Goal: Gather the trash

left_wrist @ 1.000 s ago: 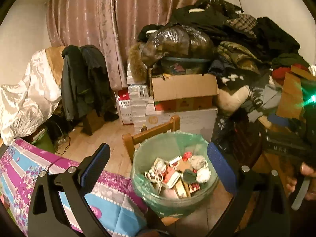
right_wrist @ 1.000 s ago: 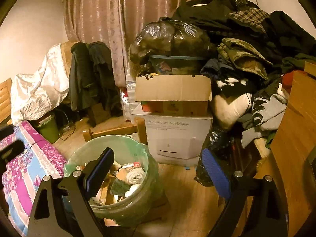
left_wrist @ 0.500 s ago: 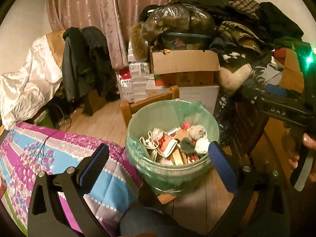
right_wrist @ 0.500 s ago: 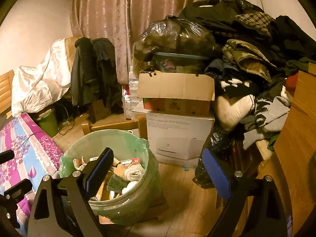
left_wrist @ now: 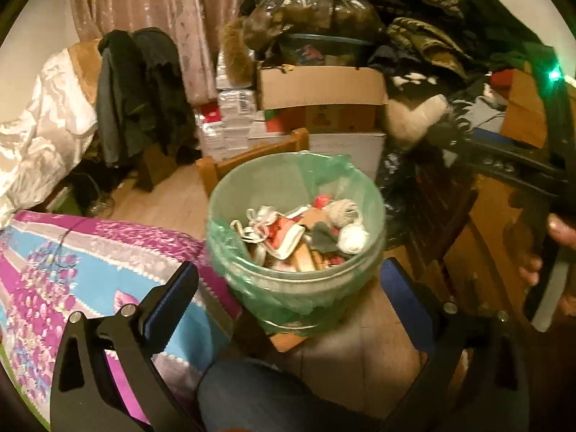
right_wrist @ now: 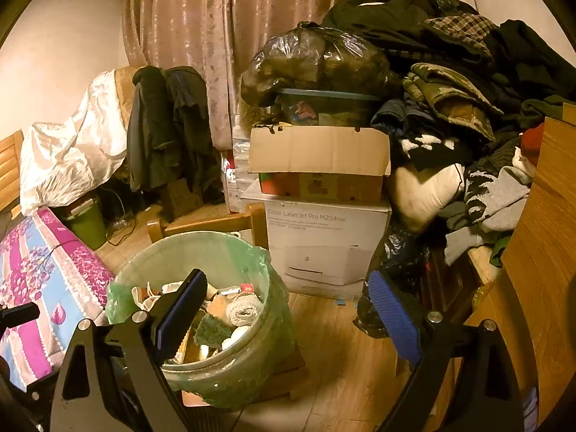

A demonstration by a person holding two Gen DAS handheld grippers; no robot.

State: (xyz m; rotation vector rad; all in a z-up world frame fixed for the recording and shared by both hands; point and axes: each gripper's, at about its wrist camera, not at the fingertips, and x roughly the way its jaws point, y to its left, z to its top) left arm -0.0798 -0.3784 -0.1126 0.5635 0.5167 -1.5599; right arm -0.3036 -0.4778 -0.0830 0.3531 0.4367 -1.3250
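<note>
A round trash bin [left_wrist: 230, 252] lined with a green bag stands on a low wooden stool; it holds paper scraps, wrappers and pale balls of yarn [left_wrist: 345, 212]. It also shows in the right wrist view [right_wrist: 252, 367], low and left of centre. My left gripper [left_wrist: 288, 295] is open and empty, hovering just before the bin's near rim. My right gripper [right_wrist: 288, 309] is open and empty, above the bin's right side. The right gripper's black body and the hand holding it appear at the right edge of the left wrist view [left_wrist: 540, 216].
A bed with a pink, blue and white floral cover [left_wrist: 72, 273] lies to the left. Stacked cardboard boxes [right_wrist: 320, 158], a printer box [right_wrist: 324, 237], a black bag and a clothes pile fill the back. A wooden cabinet [right_wrist: 540, 252] stands right. A chair with coats [right_wrist: 169, 126] stands back left.
The left gripper has drawn back and risen, so the bin sits higher and more centred in its view. The right gripper has shifted slightly, staying over the bin. Both stay open.
</note>
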